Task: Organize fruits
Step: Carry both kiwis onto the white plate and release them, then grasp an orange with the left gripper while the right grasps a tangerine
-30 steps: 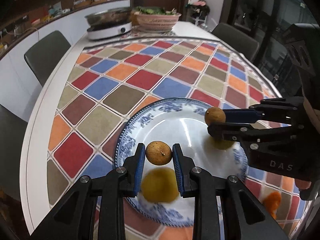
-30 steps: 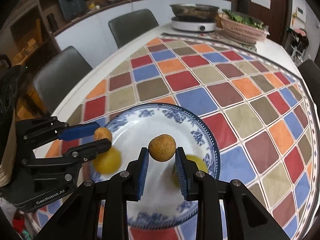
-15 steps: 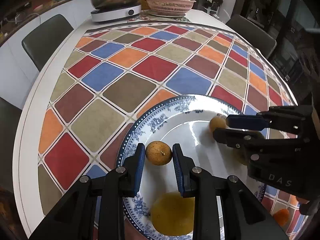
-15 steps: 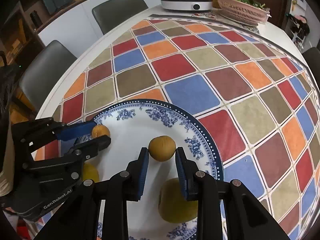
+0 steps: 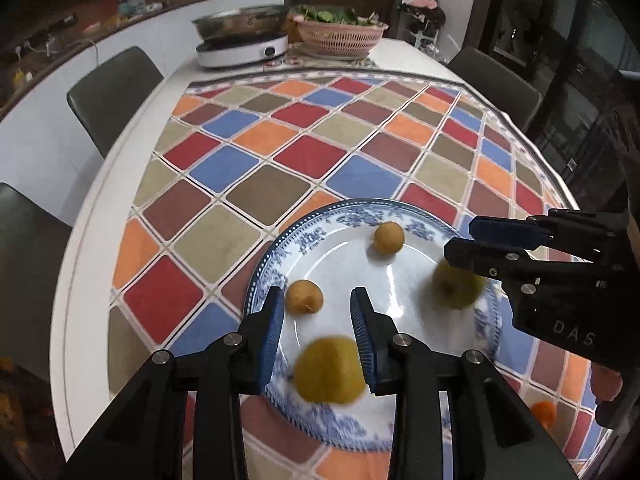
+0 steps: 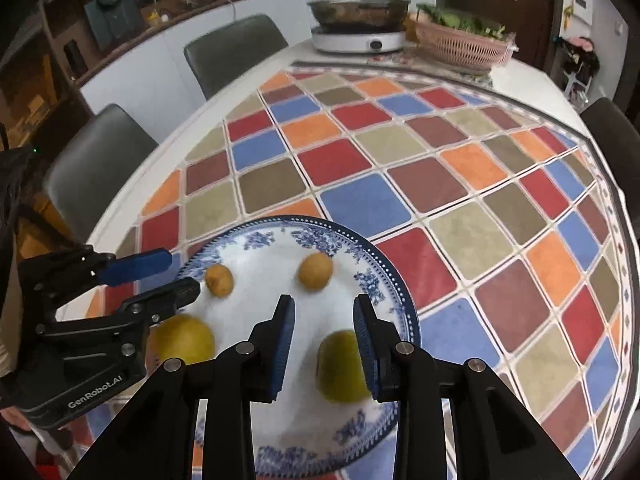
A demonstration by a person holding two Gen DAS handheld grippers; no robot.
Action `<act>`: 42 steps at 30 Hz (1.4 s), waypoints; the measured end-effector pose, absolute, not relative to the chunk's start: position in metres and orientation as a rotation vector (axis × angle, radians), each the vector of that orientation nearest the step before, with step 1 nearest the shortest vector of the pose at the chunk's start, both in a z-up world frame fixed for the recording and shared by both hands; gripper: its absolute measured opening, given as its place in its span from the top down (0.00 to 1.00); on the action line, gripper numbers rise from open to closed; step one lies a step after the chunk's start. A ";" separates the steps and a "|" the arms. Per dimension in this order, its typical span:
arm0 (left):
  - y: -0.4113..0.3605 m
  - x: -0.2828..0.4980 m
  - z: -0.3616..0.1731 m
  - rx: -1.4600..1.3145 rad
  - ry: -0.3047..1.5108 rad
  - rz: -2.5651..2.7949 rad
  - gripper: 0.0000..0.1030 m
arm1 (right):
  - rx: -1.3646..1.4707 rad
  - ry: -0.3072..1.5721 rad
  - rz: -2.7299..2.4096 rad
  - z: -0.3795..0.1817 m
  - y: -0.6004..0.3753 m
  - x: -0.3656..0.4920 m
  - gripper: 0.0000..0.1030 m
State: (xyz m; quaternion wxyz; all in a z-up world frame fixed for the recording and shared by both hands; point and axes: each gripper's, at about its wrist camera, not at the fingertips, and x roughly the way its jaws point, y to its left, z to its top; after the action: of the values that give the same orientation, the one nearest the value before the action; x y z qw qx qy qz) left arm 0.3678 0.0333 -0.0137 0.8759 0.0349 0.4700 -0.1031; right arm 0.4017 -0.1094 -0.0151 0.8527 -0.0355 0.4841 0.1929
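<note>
Gaping left hand-held gripper [image 5: 318, 312], right hand-held gripper [image 6: 324, 320] empty

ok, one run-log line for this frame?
left gripper: open, empty | right gripper: open, empty | plate: two small brown fruits, two larger yellow fruits | orange fruit: off plate

Dim indoor light, fisheye edge distortion, dark corners, blurred foreground fruit

Both wrist cameras look down close over the near table end, sharing the plate [image 5: 264, 276] [image 6: 400, 300] from opposite sides.
</note>
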 end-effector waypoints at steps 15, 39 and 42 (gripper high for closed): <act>0.023 0.258 0.036 0.094 0.824 -0.240 0.62 | -0.053 0.878 0.481 0.033 -0.123 0.291 0.69; 0.025 0.153 0.018 0.041 0.825 -0.252 0.48 | -0.072 0.901 0.486 0.014 -0.131 0.184 0.61; 0.026 0.146 0.008 0.031 0.852 -0.258 0.48 | -0.094 0.921 0.485 0.006 -0.130 0.178 0.61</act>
State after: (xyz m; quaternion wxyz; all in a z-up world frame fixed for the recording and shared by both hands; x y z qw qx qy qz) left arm 0.1459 0.0255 0.0076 0.9025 0.0151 0.4119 -0.1248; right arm 0.1779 -0.1301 0.0064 0.8666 -0.0447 0.4397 0.2316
